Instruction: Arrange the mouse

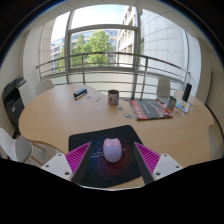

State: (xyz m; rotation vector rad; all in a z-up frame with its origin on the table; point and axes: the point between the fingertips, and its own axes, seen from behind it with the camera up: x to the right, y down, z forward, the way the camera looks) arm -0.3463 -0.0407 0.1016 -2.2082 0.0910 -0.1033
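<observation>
The mouse [113, 150] is lying on a dark mouse pad [90, 145] on the round wooden table [50, 115], sitting between the fingers of the gripper [112, 160]. The fingers are standing apart, with a gap showing at each side of the mouse, so nothing is being gripped yet. The step in hand seems to be the grasp: the person is best closing both pads evenly on the mouse's sides, keeping it centred so it is not twisting. A mug [113, 97] is standing well beyond.

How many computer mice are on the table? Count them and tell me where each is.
1. The mouse lies on the dark mouse pad, between the open fingers. Clutter at the table's far side could hide others.
</observation>
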